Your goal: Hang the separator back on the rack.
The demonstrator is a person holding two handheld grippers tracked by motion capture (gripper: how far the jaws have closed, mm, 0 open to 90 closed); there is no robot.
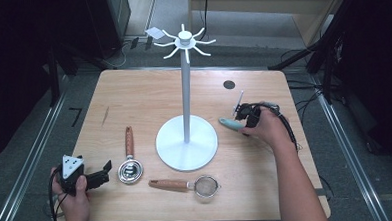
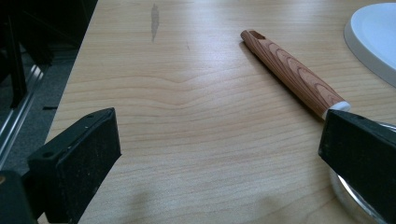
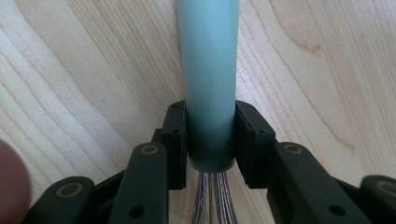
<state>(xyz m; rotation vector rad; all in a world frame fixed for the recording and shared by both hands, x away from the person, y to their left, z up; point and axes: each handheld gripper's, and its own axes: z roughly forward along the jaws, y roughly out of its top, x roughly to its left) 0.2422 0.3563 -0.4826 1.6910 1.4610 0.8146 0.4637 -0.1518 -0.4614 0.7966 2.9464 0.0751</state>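
The right claw (image 3: 210,140) is clamped on the whisk handle (image 3: 210,70), whose long axis runs straight ahead.

Grey carpet floor (image 1: 30,147) — dark stands (image 1: 326,49) around pale wooden table (image 1: 133,98)

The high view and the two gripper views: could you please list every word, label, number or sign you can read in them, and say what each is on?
"7": a dark mark shaped like that digit on the grey floor left of the table.
White slip on the floor behind the stand: too small to show any writing.
Utensils and grippers: no text visible.
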